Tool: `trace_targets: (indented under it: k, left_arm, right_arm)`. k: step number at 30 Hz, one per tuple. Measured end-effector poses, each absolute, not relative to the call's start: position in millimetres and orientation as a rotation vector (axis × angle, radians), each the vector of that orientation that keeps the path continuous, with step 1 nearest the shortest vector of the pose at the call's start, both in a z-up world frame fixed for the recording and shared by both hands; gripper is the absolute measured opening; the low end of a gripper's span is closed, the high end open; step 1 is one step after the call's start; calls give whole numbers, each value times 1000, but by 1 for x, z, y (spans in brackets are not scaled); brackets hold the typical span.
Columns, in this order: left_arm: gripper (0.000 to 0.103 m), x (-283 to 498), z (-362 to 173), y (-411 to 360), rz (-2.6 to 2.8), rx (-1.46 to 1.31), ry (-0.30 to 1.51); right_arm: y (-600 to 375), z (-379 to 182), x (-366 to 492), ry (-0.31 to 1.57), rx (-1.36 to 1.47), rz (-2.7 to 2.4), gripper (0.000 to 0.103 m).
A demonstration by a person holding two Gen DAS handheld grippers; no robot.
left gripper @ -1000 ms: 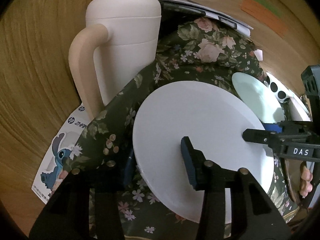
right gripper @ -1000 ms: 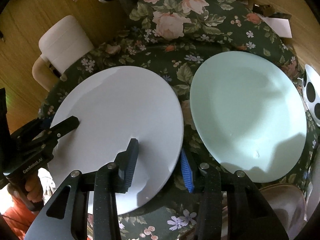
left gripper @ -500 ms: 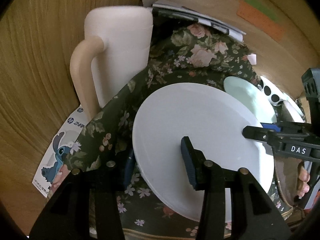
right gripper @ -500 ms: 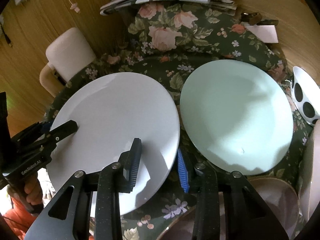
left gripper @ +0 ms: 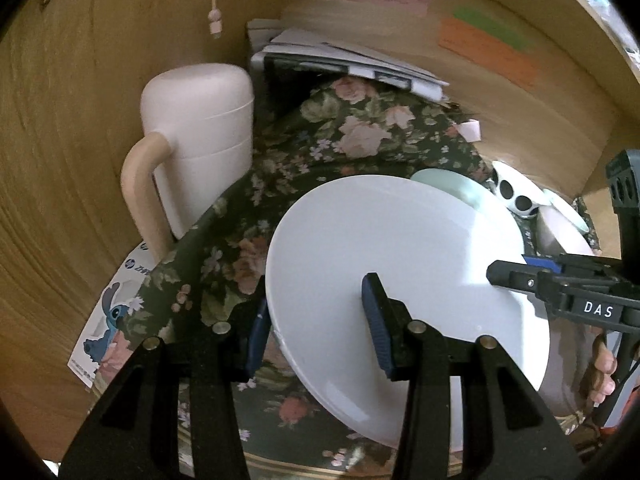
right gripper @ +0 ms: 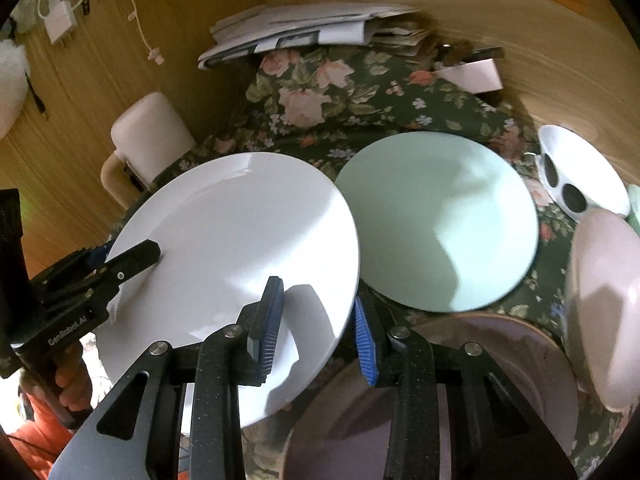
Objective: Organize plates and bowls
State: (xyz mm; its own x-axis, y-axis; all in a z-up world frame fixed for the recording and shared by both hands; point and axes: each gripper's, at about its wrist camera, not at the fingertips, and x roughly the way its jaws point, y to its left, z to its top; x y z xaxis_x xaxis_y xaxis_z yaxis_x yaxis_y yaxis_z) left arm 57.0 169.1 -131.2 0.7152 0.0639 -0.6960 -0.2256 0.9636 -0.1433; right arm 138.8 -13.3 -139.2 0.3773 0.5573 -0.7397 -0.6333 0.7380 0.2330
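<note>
Left wrist view: left gripper (left gripper: pixel 318 316) has its fingers clamped on the near rim of the white plate (left gripper: pixel 404 272), one pad above, one below. The plate is tilted, lifted off the floral cloth (left gripper: pixel 352 140). Right gripper (left gripper: pixel 520 276) pinches the plate's far edge. Mint plate (left gripper: pixel 448 184) peeks out behind it. Cream jug (left gripper: pixel 200 148) stands left, beside the wooden wall (left gripper: pixel 60 140).

Right wrist view: right gripper (right gripper: pixel 320 316) fingers straddle the white plate's (right gripper: pixel 240 248) rim, closed on it. Left gripper (right gripper: pixel 124 260) holds the opposite edge. Mint plate (right gripper: pixel 436 220) lies flat on the cloth, its left edge overlapped by the white one. Spotted bowl (right gripper: pixel 580 176) sits far right; pink bowl (right gripper: pixel 600 304) near it. Brown plate (right gripper: pixel 460 380) lies below.
</note>
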Motion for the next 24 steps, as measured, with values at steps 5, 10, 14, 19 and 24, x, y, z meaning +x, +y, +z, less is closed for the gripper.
trace_targets:
  k: [5,10,14,19,24]
  left_arm:
    - [44,59,-126,155,135,-214,753]
    - [44,59,-120,141,113,-206,736]
    - [44,57,-116,128,90,-197,726]
    - [44,55,-113,110,58,-186,718]
    - [44,56,-114,94,30,-177,724]
  right_arm:
    - [-31,-139,137,890,-77,747,31]
    - [-47,-135,132,872,-53,730,31]
    - [-61,-131,128,857,-35,710,31]
    - [-81,-130,123,844,-8,689,31]
    - [-103,-134,119,841,16,667,31]
